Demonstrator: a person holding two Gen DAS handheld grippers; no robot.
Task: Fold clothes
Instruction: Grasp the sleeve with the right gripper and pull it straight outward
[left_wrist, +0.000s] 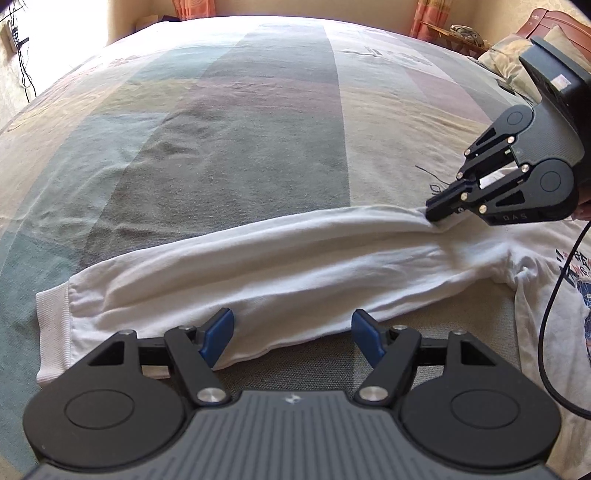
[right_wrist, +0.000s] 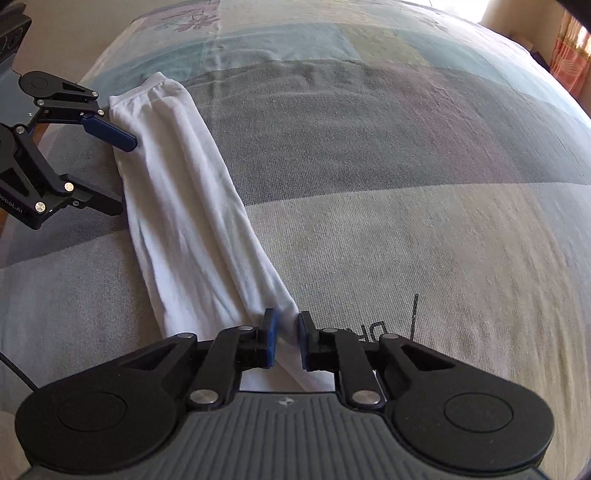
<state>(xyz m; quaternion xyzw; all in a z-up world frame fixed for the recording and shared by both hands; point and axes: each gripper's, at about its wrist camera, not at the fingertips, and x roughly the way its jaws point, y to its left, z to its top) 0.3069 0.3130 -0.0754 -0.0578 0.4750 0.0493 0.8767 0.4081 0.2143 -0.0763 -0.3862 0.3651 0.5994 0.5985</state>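
A white long-sleeved shirt (left_wrist: 258, 273) is lying on the striped bedspread (left_wrist: 229, 122). The right gripper (right_wrist: 286, 338) is pinching the sleeve's shoulder end, while the left gripper (left_wrist: 291, 332) is hovering wide apart beside the cuff (left_wrist: 55, 332).

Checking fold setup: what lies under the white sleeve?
The sleeve lies flat on the striped bedspread, pinched by the right gripper. Anything directly beneath it is covered.
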